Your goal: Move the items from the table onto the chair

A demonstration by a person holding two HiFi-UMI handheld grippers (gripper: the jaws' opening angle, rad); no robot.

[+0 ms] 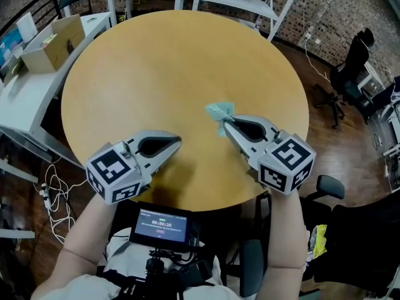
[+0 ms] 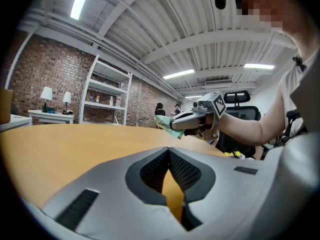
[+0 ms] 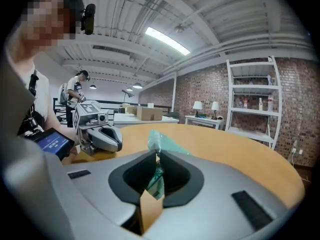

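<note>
We pinch the green bag tight in our right gripper — it pokes out past the tips, over the table. Our left gripper is closed on nothing.

My bench is warm honey tan. The crumpled wrapper looks pale teal, perhaps see-through. My left gripper and right gripper are grey, their square markers black-and-white.
</note>
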